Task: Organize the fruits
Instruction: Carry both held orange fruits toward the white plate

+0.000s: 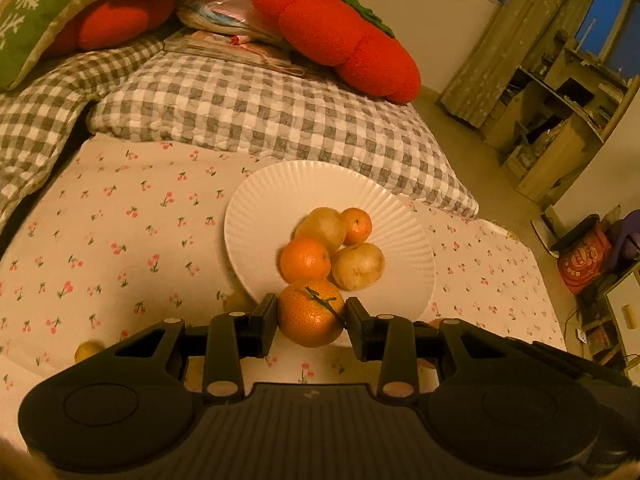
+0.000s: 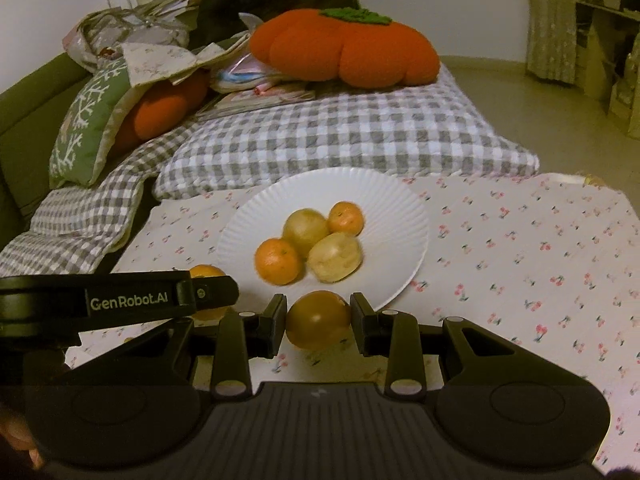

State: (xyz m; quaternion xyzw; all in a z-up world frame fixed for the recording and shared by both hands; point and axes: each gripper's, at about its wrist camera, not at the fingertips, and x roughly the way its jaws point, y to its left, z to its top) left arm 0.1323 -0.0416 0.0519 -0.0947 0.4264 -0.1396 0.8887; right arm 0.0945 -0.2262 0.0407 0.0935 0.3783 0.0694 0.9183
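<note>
A white ribbed plate (image 1: 280,192) (image 2: 392,208) lies on the cherry-print cloth and holds two oranges (image 1: 305,259) (image 2: 278,261) and two yellowish pears (image 1: 358,266) (image 2: 335,257). My left gripper (image 1: 311,322) is shut on a large orange with a green stem (image 1: 310,318), just above the plate's near rim. That orange also shows in the right wrist view (image 2: 206,272), behind the left gripper's side. My right gripper (image 2: 319,322) is shut on a brownish-yellow fruit (image 2: 318,324) at the plate's near edge.
A small yellow fruit (image 1: 89,351) lies on the cloth at the left. A grey checked quilt (image 1: 256,108) and orange pumpkin cushions (image 1: 340,36) (image 2: 344,46) lie behind the plate. The bed edge and floor are to the right (image 1: 472,160).
</note>
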